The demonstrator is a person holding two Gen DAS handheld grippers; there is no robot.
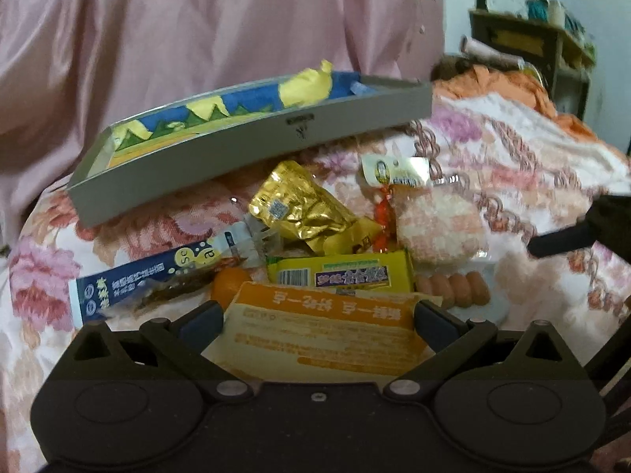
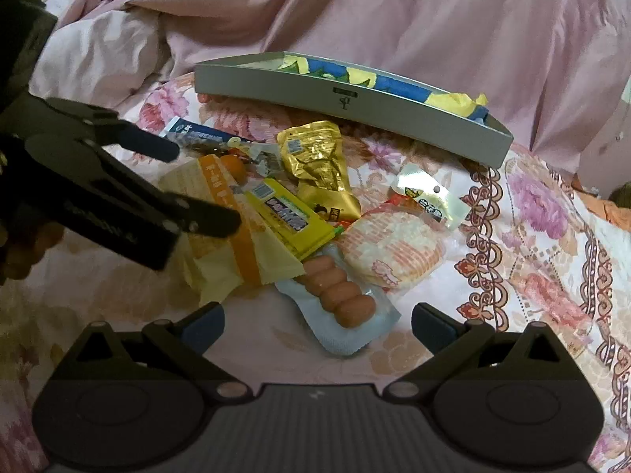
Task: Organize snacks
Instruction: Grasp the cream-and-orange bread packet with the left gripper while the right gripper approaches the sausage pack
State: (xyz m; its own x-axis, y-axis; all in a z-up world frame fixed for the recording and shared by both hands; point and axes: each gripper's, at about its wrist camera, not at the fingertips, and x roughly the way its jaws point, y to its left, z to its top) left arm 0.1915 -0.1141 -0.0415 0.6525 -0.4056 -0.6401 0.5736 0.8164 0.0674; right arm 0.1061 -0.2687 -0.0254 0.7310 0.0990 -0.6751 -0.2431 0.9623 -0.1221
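A pile of snacks lies on a floral blanket in front of a grey tray [image 1: 252,146] [image 2: 355,106] that holds a blue and yellow packet [image 1: 276,94]. My left gripper [image 1: 317,317] is open with its jaws either side of an orange-and-cream packet [image 1: 327,331] [image 2: 221,213], not closed on it. My right gripper [image 2: 317,325] is open and empty just short of a sausage pack [image 2: 339,299] [image 1: 453,287]. Also in the pile are a yellow bar [image 1: 339,272] [image 2: 292,216], a gold pouch [image 1: 299,205] [image 2: 319,161], a round rice cracker [image 1: 441,228] [image 2: 394,248] and a blue stick packet [image 1: 150,280] [image 2: 201,134].
A pink quilt [image 1: 197,31] [image 2: 394,12] is bunched behind the tray. Orange cloth [image 1: 504,82] and a dark wooden shelf [image 1: 528,43] stand at the far right. The floral blanket [image 2: 552,236] spreads to the right of the pile.
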